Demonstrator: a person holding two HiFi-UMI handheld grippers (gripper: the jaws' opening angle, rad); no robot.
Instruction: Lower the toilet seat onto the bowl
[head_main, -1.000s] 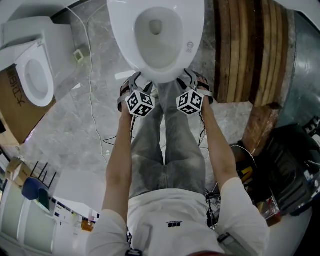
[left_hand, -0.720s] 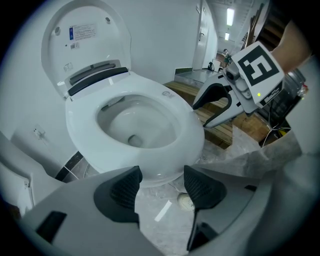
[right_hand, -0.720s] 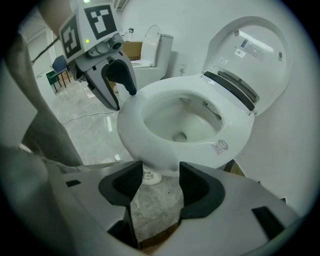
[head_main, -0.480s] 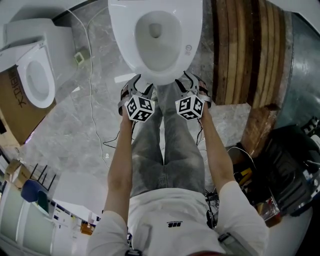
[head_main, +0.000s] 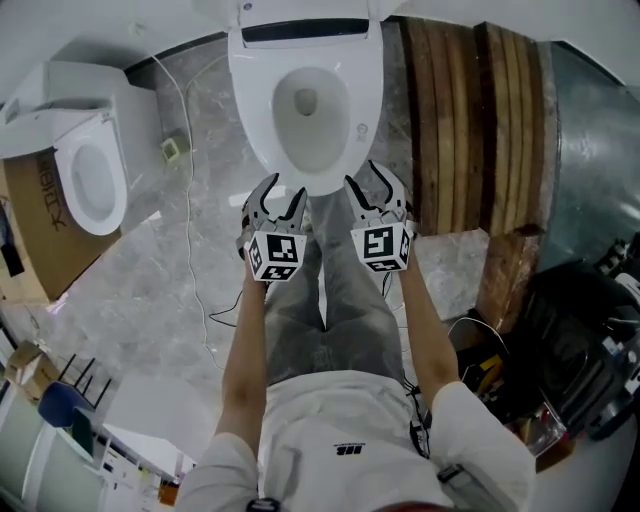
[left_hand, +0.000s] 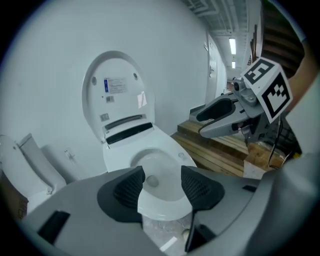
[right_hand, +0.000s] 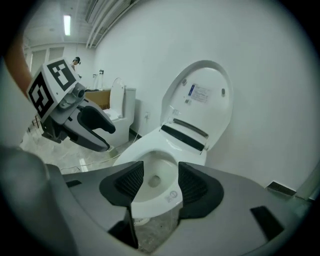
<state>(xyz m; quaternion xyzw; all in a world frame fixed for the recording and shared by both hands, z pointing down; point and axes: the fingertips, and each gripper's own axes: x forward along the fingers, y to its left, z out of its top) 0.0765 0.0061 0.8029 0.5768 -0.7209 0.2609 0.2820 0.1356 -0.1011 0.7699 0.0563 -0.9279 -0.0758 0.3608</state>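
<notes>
We have drawn left gripper and right gripper back off the white ceramic bowl's front edge: left jaws closing, right half-apart, both empty. The white oval toilet seat stands raised at its back edge.

Bright even light, fisheye-warped dark edges.

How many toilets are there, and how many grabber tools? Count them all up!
Toilets: 2, the toilet in front and the second toilet at left.
Grippers: 2, left gripper, jaws closing on nothing, and right gripper, also empty.
Total: 4.
</notes>
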